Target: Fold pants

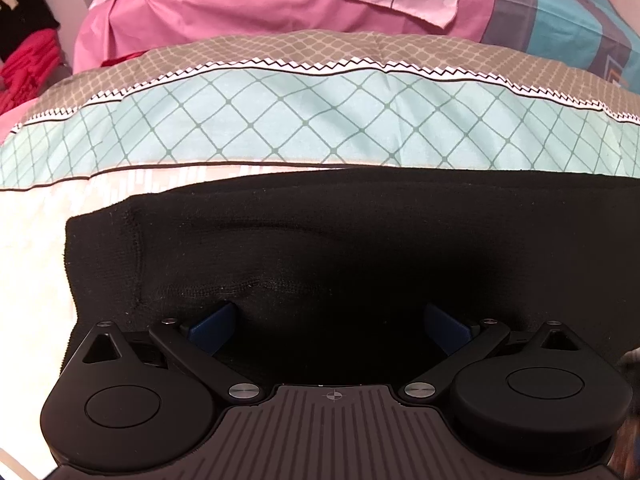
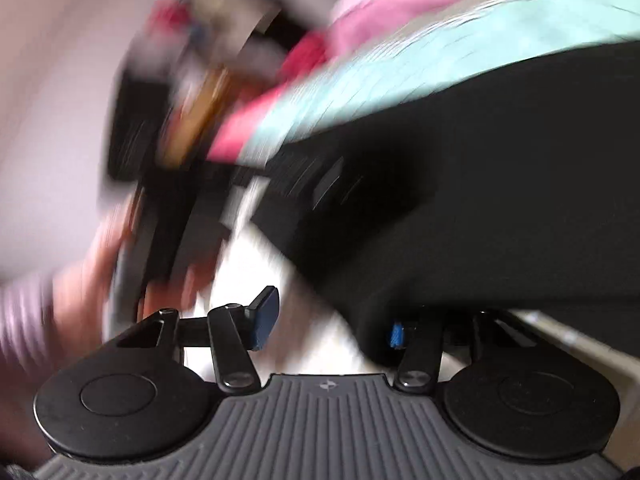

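The black pants [image 1: 360, 248] lie flat on the bed, their hemmed and stitched edge toward the left. My left gripper [image 1: 328, 326] points steeply down onto them, open, with its blue pads [image 1: 212, 326] set wide apart on the dark cloth. The right wrist view is blurred. There the pants [image 2: 480, 180] fill the right side, and a fold of them hangs over the right finger of my right gripper [image 2: 330, 325]. That gripper is open: its left pad [image 2: 264, 316] stands free above the pale sheet, and only a sliver of the right pad shows.
Behind the pants lies a teal checked quilt [image 1: 320, 120], then pink bedding [image 1: 260, 12]. Red clothes [image 1: 28, 68] are piled at the far left. A hand in a striped sleeve [image 2: 24, 304] holds the other gripper [image 2: 160, 208] at the left of the right wrist view.
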Demonstrator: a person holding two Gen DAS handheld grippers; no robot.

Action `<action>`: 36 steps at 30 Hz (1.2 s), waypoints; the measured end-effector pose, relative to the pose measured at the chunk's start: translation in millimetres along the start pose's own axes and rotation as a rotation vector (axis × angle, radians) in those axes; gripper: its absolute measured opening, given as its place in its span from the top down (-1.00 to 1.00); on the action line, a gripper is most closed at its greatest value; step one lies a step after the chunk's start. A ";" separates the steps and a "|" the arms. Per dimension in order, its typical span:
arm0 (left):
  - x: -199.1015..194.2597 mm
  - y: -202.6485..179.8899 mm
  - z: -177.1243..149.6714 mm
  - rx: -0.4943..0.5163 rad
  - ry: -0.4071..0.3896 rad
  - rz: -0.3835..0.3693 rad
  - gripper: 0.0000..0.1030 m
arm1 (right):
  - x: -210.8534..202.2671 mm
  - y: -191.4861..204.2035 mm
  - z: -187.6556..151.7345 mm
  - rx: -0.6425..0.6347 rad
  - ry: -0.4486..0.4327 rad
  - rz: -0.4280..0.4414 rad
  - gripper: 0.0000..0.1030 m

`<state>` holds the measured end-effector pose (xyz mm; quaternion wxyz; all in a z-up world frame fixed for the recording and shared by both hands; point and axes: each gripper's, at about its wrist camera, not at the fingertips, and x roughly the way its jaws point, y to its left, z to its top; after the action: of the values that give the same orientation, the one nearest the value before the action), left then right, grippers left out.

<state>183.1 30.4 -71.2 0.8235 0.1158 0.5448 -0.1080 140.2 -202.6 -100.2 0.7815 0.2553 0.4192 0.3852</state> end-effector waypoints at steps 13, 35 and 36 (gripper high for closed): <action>-2.1 -12.7 -7.2 0.000 -0.029 0.068 -1.00 | -96.3 -10.0 -0.6 0.073 -0.318 -0.253 -0.35; -2.0 -14.3 -11.5 -0.004 -0.050 0.083 -1.00 | -200.9 -60.6 2.3 0.197 -0.639 -0.997 -0.26; -2.2 -14.4 -12.1 -0.004 -0.052 0.083 -1.00 | -204.6 -63.0 3.9 0.197 -0.631 -1.041 -0.26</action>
<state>167.4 20.5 -74.9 0.8415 0.1336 0.5180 -0.0756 96.0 -406.0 -49.9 0.9261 0.1897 0.2709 -0.1817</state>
